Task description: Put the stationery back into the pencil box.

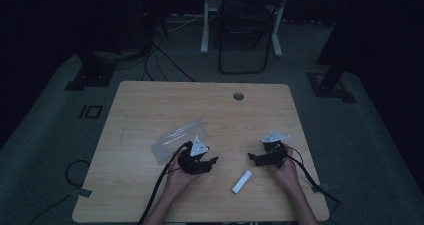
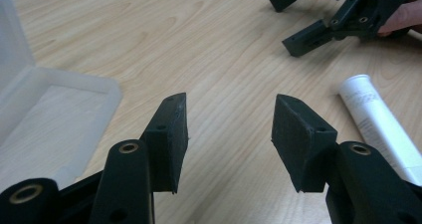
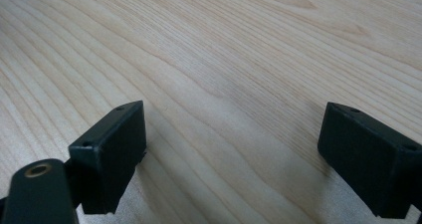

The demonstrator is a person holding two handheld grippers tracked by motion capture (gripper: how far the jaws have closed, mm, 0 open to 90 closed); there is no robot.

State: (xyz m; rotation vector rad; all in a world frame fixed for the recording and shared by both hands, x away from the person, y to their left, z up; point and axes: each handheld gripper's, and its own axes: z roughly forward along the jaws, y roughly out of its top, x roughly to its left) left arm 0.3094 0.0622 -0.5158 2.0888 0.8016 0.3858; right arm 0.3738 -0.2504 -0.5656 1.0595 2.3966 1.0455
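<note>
Left gripper (image 1: 212, 161), seen from the high view, sits in the person's left hand near the middle of the wooden table (image 1: 150, 100), closer to the near edge, with its jaws apart and nothing between them; a clear plastic case (image 1: 181, 137), lid open, lies just beyond it toward the left edge. A white tube (image 1: 241, 181) lies flat on the table between the two hands, close to the near edge, touched by neither tool. The right gripper (image 1: 254, 157) rests toward the right edge, jaws spread and pointing toward the centre. In the left gripper view, the left gripper (image 2: 230, 134) shows two black jaws held moderately wide over bare wood, gripping nothing; the translucent case (image 2: 54, 114) sits at the left, the white tube (image 2: 380, 119) lies just beyond the right-hand jaw, and the other gripper (image 2: 318, 25) is farther off, also open. In the right gripper view, the right gripper (image 3: 234, 154) stands wide open over bare wood grain with nothing in its grasp. Likely risks from here: the round tube could roll away if a jaw nudges its side instead of closing squarely across it, and it might reach the near edge and drop. A sideways sweep of the left gripper could also knock the light case or snap its lid shut. The trailing cable might drag the tube as well.
</note>
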